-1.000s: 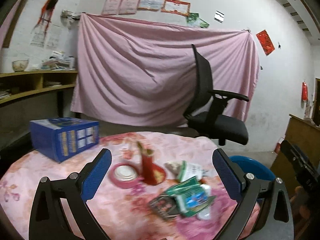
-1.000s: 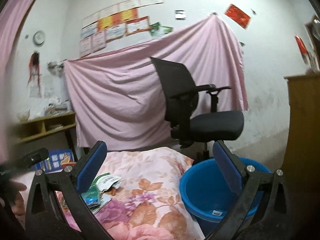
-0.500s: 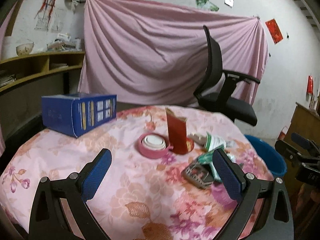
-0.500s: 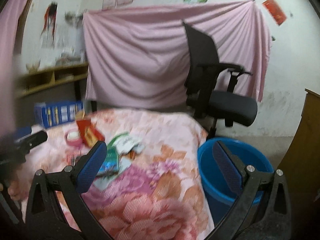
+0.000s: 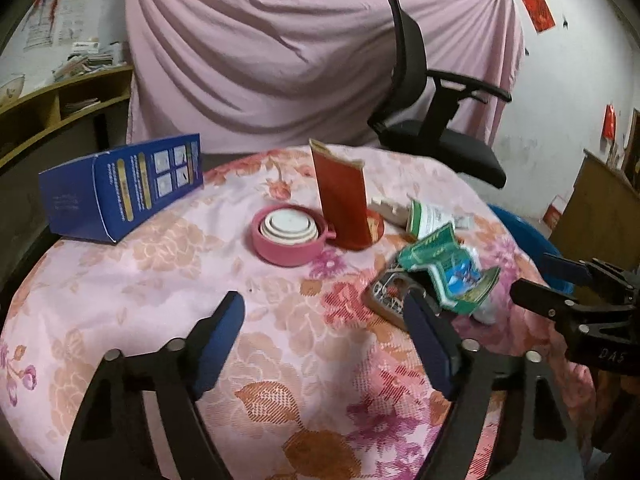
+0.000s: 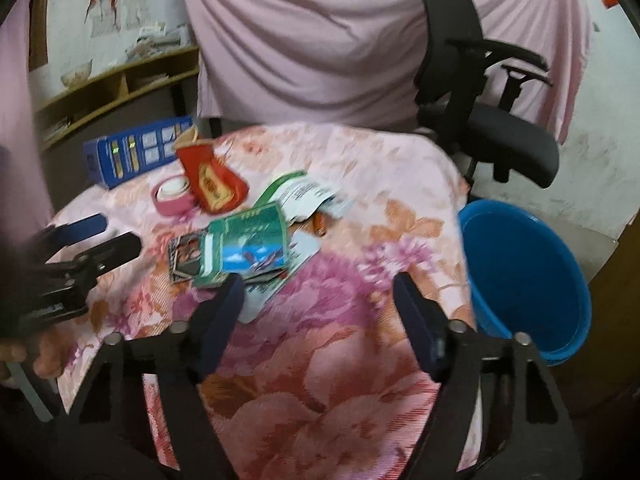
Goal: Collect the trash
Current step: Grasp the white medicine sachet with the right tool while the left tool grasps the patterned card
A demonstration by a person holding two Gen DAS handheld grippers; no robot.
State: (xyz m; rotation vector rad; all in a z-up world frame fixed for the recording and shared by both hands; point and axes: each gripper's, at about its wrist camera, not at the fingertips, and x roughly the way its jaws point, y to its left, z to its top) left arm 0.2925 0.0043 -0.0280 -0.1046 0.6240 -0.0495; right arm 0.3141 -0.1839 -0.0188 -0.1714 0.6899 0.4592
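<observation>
A heap of trash lies on the round table: green wrappers, a dark card packet and a white-and-green packet. A red paper bag stands beside a pink ring-shaped lid. My left gripper hovers over bare cloth left of the heap, jaws closing with nothing between them. My right gripper hangs just short of the heap, jaws also closing on nothing; its left finger is near the green wrapper's edge.
A blue bucket stands on the floor right of the table. A blue carton lies at the table's far left. A black office chair is behind the table, and a wooden cabinet at the right.
Both views have tipped down toward the table. The right gripper swung left from the bucket to the trash heap. Both pairs of fingers stand narrower than before.
</observation>
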